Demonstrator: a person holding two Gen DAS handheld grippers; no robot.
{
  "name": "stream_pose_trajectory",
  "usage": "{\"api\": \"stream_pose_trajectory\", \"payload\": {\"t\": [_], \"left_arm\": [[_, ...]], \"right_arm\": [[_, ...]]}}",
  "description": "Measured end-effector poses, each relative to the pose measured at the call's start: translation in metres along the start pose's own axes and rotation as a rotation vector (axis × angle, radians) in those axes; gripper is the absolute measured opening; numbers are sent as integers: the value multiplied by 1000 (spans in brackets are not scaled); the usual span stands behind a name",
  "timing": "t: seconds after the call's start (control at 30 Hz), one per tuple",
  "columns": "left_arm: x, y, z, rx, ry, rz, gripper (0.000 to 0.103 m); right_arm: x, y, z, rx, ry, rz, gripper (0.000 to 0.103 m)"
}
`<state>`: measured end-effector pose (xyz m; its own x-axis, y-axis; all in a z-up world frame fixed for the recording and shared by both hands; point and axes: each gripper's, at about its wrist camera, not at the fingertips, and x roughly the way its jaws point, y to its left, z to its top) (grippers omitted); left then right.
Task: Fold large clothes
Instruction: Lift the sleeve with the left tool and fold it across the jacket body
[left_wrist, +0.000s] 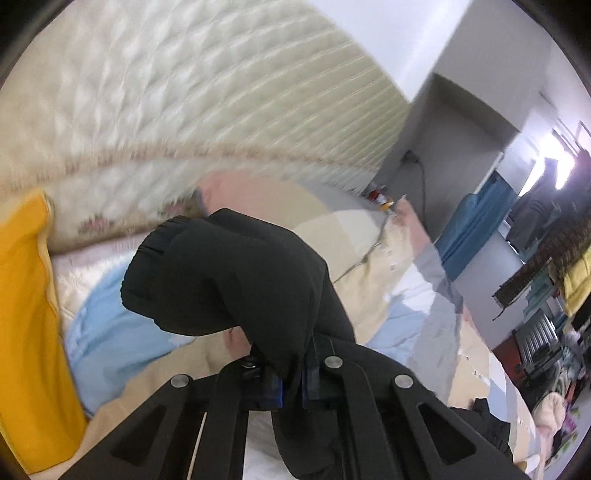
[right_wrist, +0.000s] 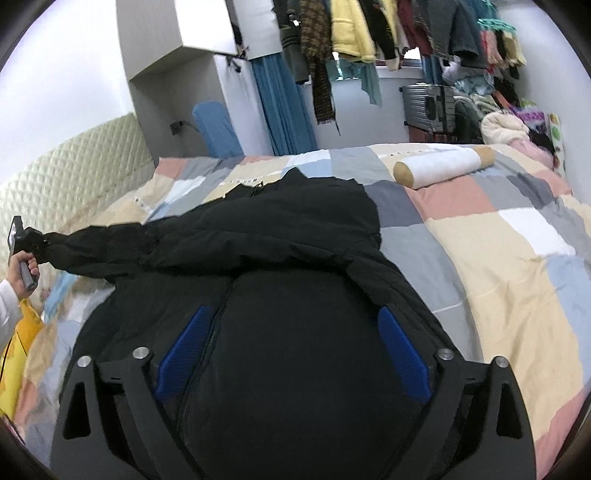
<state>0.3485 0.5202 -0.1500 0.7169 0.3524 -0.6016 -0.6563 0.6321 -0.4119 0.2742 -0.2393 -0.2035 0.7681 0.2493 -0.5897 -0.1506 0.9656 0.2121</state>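
Observation:
A large black padded jacket (right_wrist: 280, 236) lies spread on the patchwork bed cover (right_wrist: 491, 258), zipper side up. My left gripper (left_wrist: 291, 387) is shut on the jacket's sleeve near the cuff (left_wrist: 221, 277) and holds it lifted off the bed; the cuff end droops forward. In the right wrist view the left gripper (right_wrist: 26, 240) shows at the far left with the sleeve (right_wrist: 103, 247) stretched out to it. My right gripper (right_wrist: 291, 350) is open, its blue pads (right_wrist: 184, 350) spread over the jacket's lower body beside the zipper, holding nothing.
A quilted cream headboard (left_wrist: 221, 92) runs along the bed's left side. A yellow cloth (left_wrist: 26, 314) lies at the left. A white bolster pillow (right_wrist: 443, 166) rests on the far right of the bed. Hanging clothes (right_wrist: 369, 33) and a suitcase (right_wrist: 428, 107) stand beyond the bed.

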Motion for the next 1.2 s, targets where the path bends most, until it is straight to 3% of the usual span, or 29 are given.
{"api": "stream_pose_trajectory", "payload": {"t": [0.1,0.27,0.57,0.7,0.83,1.0,1.2], "left_arm": [[-39,-27,7,-3,-66,-74,5],[-91,-87,14,57,-114,-114,5],[-170,-217,-19,313,-198,-161,5],[-199,-277,-56,398,-217,-217,5],[-218,-326,-99,417,-167,-343,5],[-235,-398,-170,553,-145,-409,5],[-228,-465,-269,693,-69,-470,5]], "right_arm": [[-14,-8,3,14,-39,5,102],[-34,-23,8,23,-87,8,102],[-61,-44,7,23,-130,16,102],[-70,-55,4,7,-149,4,102],[-79,-67,1,9,-153,-12,102],[-89,-78,3,22,-173,-7,103],[-93,-90,2,39,-189,-9,103]]}}
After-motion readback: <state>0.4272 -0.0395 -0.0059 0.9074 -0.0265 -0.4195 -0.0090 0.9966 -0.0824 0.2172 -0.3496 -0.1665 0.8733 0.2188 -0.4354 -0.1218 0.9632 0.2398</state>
